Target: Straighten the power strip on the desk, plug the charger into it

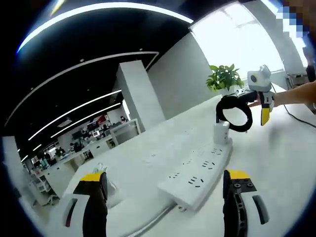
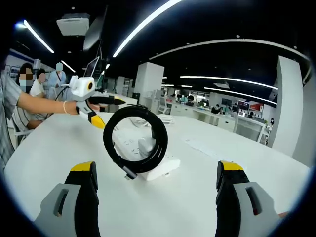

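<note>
Left gripper view: white power strip (image 1: 197, 173) lies flat on the white tabletop (image 1: 281, 158), running diagonally away from the camera, socket faces up; its cable leaves the near end toward the lower left. A white charger (image 1: 221, 132) stands upright at the far end of the strip, apparently seated in a socket. A black coiled cable (image 1: 234, 112) hangs in a loop just above and touching the charger. The left claw (image 1: 165, 197) is wide open, yellow-tipped jaws on either side of the strip's near end, holding nothing. Beyond the coil, the right claw (image 1: 265, 106) is seen from outside at the end of a person's forearm (image 1: 296, 94); from this angle its jaw state is unclear. Potted plant (image 1: 224, 78) stands at the far tabletop edge.

Right gripper view: the right claw (image 2: 155, 185) is wide open, jaws apart w/ nothing between them. Coiled cable (image 2: 136, 138) stands as an upright ring in centre, resting on the charger (image 2: 148, 147) and the power strip (image 2: 163, 168) behind it. The left claw (image 2: 97, 121) appears at upper left in a person's hand (image 2: 69, 106), near the strip's far end.

Background, both views: open office w/ desks and ceiling light strips.
</note>
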Demonstrator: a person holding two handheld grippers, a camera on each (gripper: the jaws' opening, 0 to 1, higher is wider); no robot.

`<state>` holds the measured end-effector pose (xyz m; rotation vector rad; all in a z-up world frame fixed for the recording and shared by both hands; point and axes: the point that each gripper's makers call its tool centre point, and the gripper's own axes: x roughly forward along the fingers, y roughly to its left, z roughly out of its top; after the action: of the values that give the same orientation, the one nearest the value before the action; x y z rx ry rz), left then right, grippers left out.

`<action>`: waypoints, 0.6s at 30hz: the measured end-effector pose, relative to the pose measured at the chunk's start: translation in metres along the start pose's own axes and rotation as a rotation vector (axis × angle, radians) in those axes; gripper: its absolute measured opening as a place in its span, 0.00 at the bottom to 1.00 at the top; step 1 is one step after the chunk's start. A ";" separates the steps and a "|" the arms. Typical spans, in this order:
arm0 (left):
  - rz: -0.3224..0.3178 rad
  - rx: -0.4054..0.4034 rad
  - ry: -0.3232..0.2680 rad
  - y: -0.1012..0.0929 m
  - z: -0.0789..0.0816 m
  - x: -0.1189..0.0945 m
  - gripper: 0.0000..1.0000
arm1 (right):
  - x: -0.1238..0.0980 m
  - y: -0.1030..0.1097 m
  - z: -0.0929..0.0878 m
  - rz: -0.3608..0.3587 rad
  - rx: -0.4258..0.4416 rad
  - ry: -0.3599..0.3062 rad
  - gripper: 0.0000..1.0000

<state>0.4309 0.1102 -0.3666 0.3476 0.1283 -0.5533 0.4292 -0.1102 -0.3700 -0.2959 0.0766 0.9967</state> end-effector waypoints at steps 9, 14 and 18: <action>-0.060 -0.083 0.080 -0.009 -0.025 -0.001 0.99 | 0.012 0.007 -0.019 0.021 -0.005 0.076 0.95; -0.069 -0.118 0.089 -0.009 -0.030 0.000 0.97 | 0.018 0.007 -0.019 0.031 0.058 0.077 0.90; -0.063 -0.135 0.089 -0.009 -0.032 0.001 0.85 | 0.023 0.008 -0.026 0.035 0.067 0.108 0.82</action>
<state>0.4262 0.1136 -0.3990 0.2373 0.2623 -0.5886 0.4370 -0.0952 -0.4012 -0.2880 0.2139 1.0100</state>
